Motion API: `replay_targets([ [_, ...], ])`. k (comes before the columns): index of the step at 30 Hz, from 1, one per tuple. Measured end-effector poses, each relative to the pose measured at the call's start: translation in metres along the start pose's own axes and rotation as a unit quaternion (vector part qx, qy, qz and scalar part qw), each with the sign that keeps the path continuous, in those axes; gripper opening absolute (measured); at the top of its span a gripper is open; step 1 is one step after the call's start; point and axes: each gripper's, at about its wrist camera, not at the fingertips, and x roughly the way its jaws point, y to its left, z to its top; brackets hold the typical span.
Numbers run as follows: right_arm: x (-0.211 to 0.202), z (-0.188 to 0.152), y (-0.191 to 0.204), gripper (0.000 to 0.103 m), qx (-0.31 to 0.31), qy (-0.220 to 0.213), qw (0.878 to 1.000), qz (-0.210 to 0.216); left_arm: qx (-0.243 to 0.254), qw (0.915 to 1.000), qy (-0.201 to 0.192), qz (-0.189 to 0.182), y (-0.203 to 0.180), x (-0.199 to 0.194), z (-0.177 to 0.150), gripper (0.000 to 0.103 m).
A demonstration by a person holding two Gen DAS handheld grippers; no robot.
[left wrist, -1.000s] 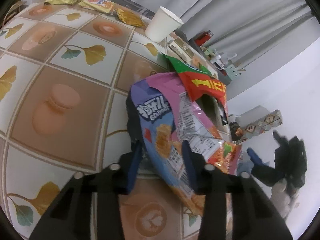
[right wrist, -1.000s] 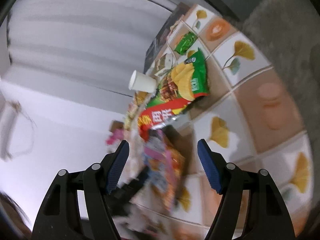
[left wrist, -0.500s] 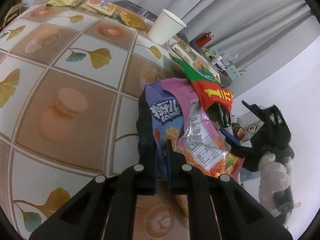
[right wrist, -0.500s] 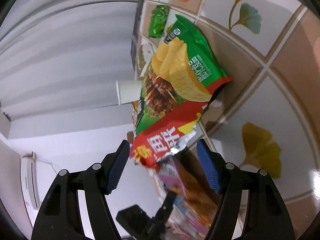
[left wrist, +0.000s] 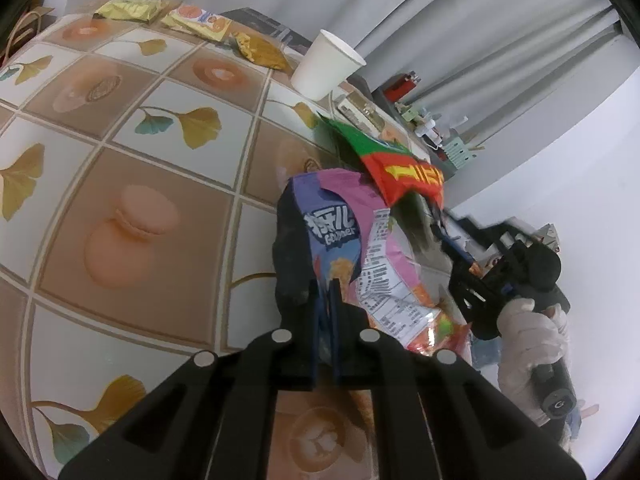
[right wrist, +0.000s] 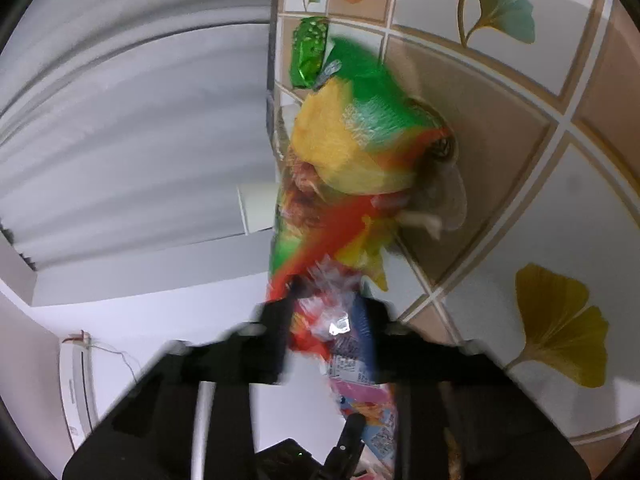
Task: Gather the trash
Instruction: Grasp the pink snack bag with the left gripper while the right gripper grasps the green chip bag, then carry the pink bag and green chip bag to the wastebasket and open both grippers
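Observation:
A purple and pink snack bag [left wrist: 340,232] stands on edge on the tiled table [left wrist: 120,160]. My left gripper [left wrist: 325,288] has its jaws closing tight on the bag's lower edge. Just beyond it lies a green chip bag [left wrist: 404,172] with a red end. My right gripper [left wrist: 442,220], held by a gloved hand [left wrist: 528,328], reaches that red end from the right. In the right wrist view the picture is blurred. There my right gripper [right wrist: 326,300] has its jaws closing, with the crumpled red end of the chip bag [right wrist: 352,136] pinched between them.
A white paper cup [left wrist: 326,68] stands behind the bags near the table's far edge. Three yellow wrappers [left wrist: 200,22] lie at the far corner, and a small green wrapper [right wrist: 310,52] lies past the chip bag. Grey curtains hang behind.
My left jaws closed onto the purple snack bag. My right gripper came in toward the chip bag, rolled, and its wide jaws closed on the bag's red end.

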Motion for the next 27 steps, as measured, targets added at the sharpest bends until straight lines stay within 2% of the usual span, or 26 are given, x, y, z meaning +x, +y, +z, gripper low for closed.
replay_targets([
  [7,-0.017,-0.004,0.002,0.0,-0.007,-0.011,0.999,0.033,0.003,0.9999,-0.012,-0.008,-0.004,-0.009,0.001,0.003],
  [21,-0.054,-0.023,0.016,0.0,-0.028,-0.023,0.994,0.106,0.027,0.9985,-0.043,-0.021,-0.034,-0.045,-0.001,0.001],
  [25,-0.083,-0.028,0.022,0.0,-0.044,-0.034,0.99,0.126,0.043,0.9973,-0.054,-0.024,-0.05,-0.057,-0.003,0.001],
  [27,-0.111,-0.033,0.021,0.0,-0.052,-0.04,0.988,0.137,0.055,0.9965,-0.058,-0.026,-0.061,-0.063,-0.004,0.001],
])
